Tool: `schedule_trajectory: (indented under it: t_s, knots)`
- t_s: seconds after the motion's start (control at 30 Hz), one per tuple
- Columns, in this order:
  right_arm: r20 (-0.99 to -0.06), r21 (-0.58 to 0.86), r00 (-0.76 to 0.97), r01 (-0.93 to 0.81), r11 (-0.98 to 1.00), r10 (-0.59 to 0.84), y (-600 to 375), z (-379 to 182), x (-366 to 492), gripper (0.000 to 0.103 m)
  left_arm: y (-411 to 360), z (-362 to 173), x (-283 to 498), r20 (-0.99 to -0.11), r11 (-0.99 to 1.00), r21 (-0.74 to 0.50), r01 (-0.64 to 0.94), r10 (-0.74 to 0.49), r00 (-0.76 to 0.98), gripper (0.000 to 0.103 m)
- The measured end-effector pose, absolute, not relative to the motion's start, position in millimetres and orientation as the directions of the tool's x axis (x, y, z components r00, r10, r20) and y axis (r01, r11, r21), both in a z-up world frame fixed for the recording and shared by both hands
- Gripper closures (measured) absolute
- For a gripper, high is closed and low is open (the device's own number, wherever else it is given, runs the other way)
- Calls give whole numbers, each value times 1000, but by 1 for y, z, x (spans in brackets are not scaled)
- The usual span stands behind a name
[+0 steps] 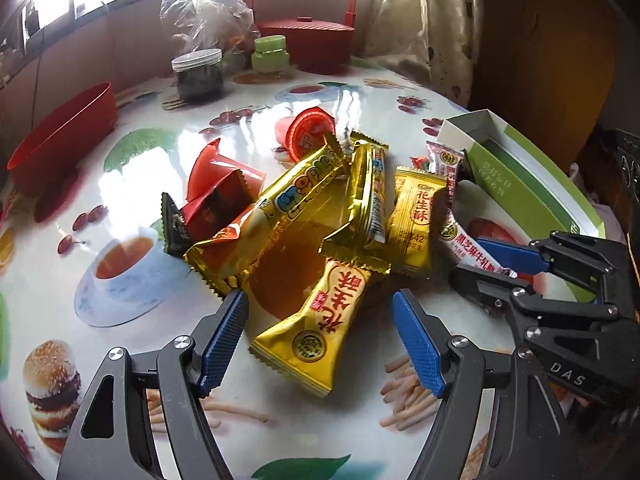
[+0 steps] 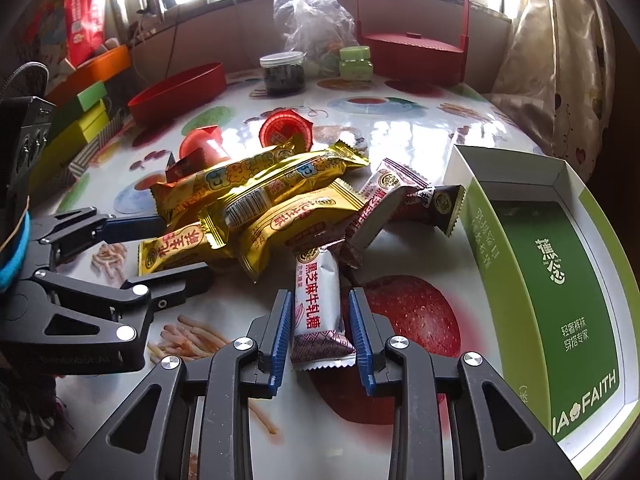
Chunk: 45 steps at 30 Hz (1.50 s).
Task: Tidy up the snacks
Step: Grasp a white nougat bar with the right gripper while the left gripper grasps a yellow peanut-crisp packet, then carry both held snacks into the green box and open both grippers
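Note:
A pile of snack packets lies mid-table: gold bars (image 1: 280, 216), a gold peanut-candy packet (image 1: 320, 332), red wrappers (image 1: 218, 192), a red jelly cup (image 1: 310, 132) and white-and-pink sesame nougat packets (image 2: 318, 300). My left gripper (image 1: 320, 340) is open, its jaws on either side of the gold peanut-candy packet. My right gripper (image 2: 318, 328) is open, its pads close on both sides of a nougat packet without clamping it. An open green-and-white box (image 2: 552, 280) stands right of the pile; it also shows in the left wrist view (image 1: 520, 184).
A red oval tub (image 1: 60, 140) sits at the left of the table. At the back stand a dark-filled jar (image 1: 198, 74), a green jar (image 1: 270, 54), a plastic bag (image 1: 204, 8) and a red handled basket (image 1: 308, 36). A curtain (image 2: 560, 40) hangs at right.

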State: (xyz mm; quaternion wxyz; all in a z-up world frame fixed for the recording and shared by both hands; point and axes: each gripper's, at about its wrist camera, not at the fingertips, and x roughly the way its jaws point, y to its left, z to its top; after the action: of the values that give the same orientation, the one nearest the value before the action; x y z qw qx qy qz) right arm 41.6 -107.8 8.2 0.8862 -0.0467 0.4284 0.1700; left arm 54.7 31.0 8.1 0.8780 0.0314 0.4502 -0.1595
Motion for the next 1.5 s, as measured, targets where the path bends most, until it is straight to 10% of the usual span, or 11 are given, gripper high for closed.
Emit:
schedule_trajectory:
  t_s: [0.33, 1.5]
  knots:
    - [-768, 106, 570, -336, 936, 292, -116, 9, 38, 78, 19, 10, 46, -802, 950, -54, 308, -224, 553, 76]
    - [-770, 100, 568, -343, 934, 291, -126, 10, 18, 69, 5, 11, 15, -800, 969, -104, 223, -214, 561, 74]
